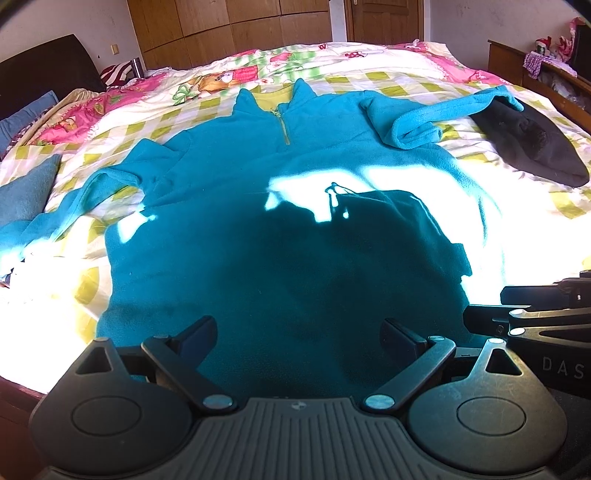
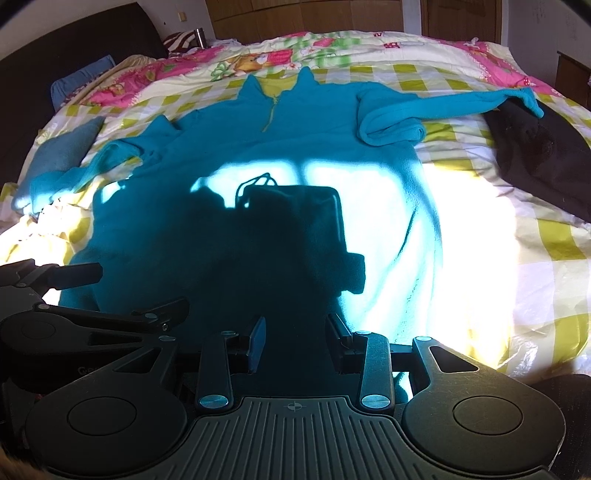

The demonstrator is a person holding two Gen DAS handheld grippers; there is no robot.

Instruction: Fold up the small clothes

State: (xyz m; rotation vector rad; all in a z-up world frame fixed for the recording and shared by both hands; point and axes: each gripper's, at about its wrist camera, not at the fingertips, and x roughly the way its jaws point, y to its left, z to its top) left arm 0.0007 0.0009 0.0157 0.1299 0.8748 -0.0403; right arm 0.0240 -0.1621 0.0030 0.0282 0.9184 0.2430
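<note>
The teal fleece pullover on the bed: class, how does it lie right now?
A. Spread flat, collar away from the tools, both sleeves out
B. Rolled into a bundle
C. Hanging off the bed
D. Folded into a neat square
A: the teal fleece pullover lies open on the checked quilt, zip collar far from both tools.

A bed with a checked, cartoon-print quilt fills the room; wooden wardrobe doors stand behind, a dark headboard left, sunlight glaring, perhaps through a window.

Home bedroom: bed, headboard, wooden wardrobe.
</note>
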